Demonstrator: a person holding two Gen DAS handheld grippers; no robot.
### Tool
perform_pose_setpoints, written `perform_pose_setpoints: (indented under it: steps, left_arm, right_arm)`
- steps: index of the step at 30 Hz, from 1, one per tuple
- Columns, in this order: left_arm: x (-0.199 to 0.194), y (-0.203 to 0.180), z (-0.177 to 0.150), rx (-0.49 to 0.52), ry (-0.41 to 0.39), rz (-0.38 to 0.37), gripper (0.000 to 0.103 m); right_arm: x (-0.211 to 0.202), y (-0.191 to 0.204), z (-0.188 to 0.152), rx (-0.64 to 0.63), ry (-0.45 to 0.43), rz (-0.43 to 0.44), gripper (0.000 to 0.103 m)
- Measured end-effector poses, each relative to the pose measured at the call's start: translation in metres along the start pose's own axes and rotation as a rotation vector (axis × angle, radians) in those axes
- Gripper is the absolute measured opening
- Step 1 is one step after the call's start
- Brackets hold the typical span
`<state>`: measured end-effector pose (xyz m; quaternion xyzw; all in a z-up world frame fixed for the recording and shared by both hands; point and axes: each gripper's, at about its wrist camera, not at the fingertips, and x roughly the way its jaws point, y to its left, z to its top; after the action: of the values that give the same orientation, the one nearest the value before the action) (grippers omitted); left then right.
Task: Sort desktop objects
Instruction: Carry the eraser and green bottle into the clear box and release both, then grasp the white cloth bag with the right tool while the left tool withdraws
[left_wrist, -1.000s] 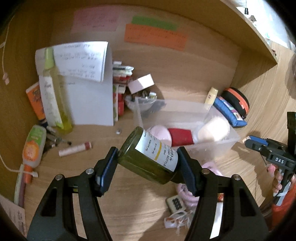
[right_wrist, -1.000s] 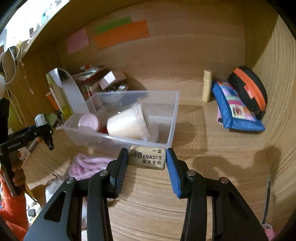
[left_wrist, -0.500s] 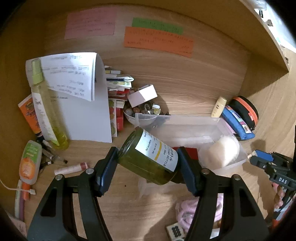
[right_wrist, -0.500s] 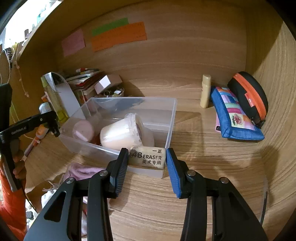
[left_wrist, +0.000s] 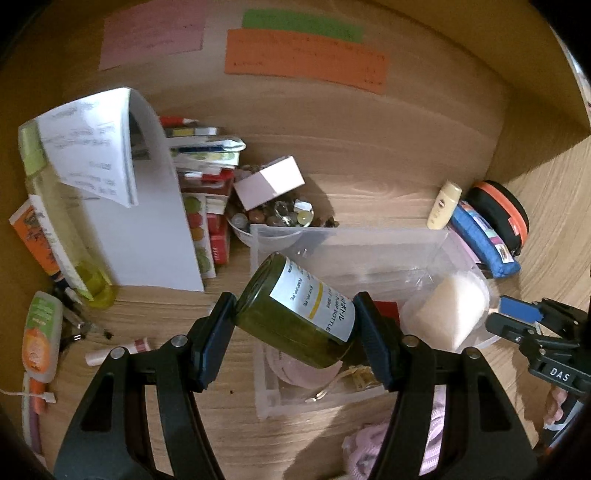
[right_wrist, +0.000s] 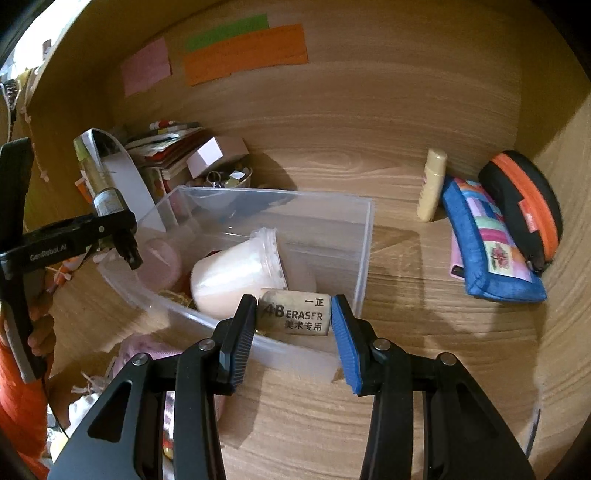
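Two sets of tongs at work over a clear plastic bin (right_wrist: 364, 236) on the wooden counter (right_wrist: 424, 369). Left tongs (left_wrist: 295, 328) clamped on a dark green glass bottle (left_wrist: 291, 325) with a white label, tilted, base up and to the left, held over the near left part of the bin. Right tongs (right_wrist: 293, 314) pinching a worn grey eraser (right_wrist: 295, 312) printed "4B ERASER", poised just above the bin's near wall, toward its right corner. Inside the bin: a pale lidded tub (right_wrist: 236, 273) lying on its side, a pink round thing (right_wrist: 160, 264), something red partly hidden behind the bottle (left_wrist: 386, 308), and what may be a gold clip (left_wrist: 354, 373), too blurred to name surely. Beside the bin on the right: a cream tube (right_wrist: 430, 190) standing against the back wall, a blue patchwork pouch (right_wrist: 487, 243), a black case with orange zip (right_wrist: 524, 206). On the left: a curled white sheet of paper (left_wrist: 140, 221), a tall yellow-green spray bottle (left_wrist: 59, 221), stacked booklets (left_wrist: 203, 147), a small pink box (left_wrist: 269, 181) atop a bowl of trinkets (left_wrist: 280, 216). On the back wall: pink (right_wrist: 146, 70), green (right_wrist: 225, 31) and orange (right_wrist: 245, 53) paper notes. Near the front: a pink knitted heap (left_wrist: 436, 446).
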<state>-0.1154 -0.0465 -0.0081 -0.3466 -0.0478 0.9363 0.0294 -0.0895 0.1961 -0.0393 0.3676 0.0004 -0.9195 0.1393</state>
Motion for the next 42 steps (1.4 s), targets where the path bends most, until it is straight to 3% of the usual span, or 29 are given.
perform_pose_setpoints:
  steps: [15,24,42]
  left_arm:
    - [0.029,-0.023,-0.007,0.088,0.071,-0.001,0.064]
    - [0.027,-0.032,-0.012,0.129,0.068,0.034,0.065]
    - [-0.042,-0.015,-0.033,0.123,-0.022,0.053,0.085]
  right_arm:
    - [0.014,0.007,0.004,-0.037,0.038,-0.004,0.038]
    - [0.009,0.005,0.0,-0.019,0.027,-0.005,0.045]
    - [-0.017,0.015,-0.016,-0.008,0.014,0.032,0.064]
